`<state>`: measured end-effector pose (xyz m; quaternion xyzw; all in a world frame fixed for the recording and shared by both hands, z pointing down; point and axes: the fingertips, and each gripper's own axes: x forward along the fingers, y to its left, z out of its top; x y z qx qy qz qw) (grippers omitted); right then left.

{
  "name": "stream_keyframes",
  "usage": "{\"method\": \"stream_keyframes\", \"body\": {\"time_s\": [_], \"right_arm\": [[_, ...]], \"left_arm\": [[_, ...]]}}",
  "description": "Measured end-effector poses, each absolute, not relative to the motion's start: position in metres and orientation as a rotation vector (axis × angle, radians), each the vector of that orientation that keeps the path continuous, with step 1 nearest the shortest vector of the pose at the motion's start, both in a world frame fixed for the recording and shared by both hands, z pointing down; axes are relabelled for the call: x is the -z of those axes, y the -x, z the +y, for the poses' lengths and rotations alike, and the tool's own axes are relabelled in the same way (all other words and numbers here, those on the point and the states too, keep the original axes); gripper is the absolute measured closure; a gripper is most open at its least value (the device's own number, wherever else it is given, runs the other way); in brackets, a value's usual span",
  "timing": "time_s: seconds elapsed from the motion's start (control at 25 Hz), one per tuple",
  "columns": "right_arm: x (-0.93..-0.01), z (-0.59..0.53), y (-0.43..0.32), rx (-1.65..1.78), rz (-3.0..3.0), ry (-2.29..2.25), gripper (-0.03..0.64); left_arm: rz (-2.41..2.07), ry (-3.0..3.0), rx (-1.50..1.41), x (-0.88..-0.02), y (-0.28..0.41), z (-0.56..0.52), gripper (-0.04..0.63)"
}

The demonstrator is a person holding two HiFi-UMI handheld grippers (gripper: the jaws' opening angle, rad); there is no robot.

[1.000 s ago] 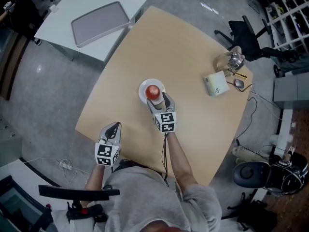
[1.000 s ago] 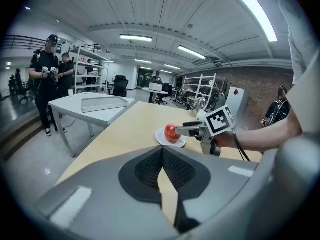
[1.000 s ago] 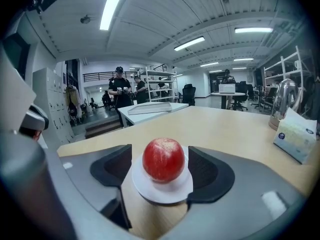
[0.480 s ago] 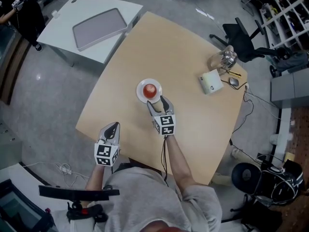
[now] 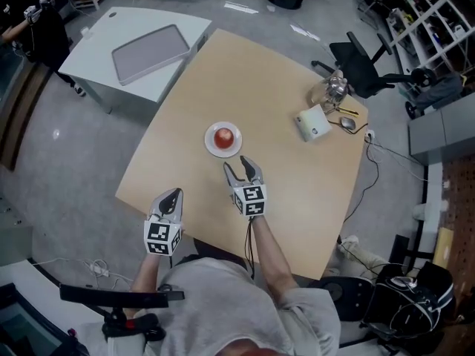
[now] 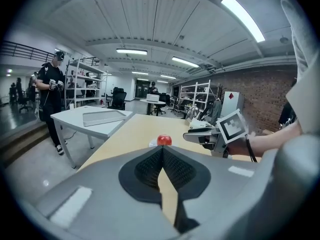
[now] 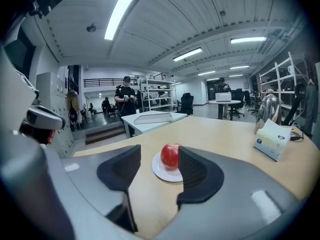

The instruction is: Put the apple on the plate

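Observation:
A red apple (image 5: pixel 223 136) sits on a small white plate (image 5: pixel 210 145) near the middle of the tan table (image 5: pixel 289 95). My right gripper (image 5: pixel 243 168) hovers just short of the plate, pulled back from the apple; its jaws are closing with nothing between them. In the right gripper view the apple (image 7: pixel 170 155) and plate (image 7: pixel 165 174) lie beyond the fingertips (image 7: pixel 186 156). My left gripper (image 5: pixel 172 199) hangs at the table's near-left edge, jaws shut and empty. The left gripper view shows the apple (image 6: pixel 164 140) far ahead and the right gripper (image 6: pixel 192 135) beside it.
A tissue box (image 5: pixel 312 123), a glass jug (image 5: pixel 330 91) and a mouse (image 5: pixel 348 122) stand at the table's far right. A white side table with a grey tray (image 5: pixel 151 53) is to the far left. An office chair (image 5: pixel 364 65) stands behind the table.
My right gripper has drawn back from the apple toward me, leaving it on the plate, and its jaws have narrowed. The left gripper has stayed in place.

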<state>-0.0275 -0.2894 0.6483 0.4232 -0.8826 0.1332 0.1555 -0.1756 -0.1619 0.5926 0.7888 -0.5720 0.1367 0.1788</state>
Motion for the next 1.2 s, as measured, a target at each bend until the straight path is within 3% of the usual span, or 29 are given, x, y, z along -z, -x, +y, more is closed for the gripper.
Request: {"method": "stream_keyframes", "body": {"time_s": [1.2], "right_arm": [[-0.562, -0.139, -0.065, -0.267, -2.536, -1.546, 0.540]], "left_arm": [[-1.596, -2.448, -0.283, -0.531, 0.125, -0.092, 0.575]]}}
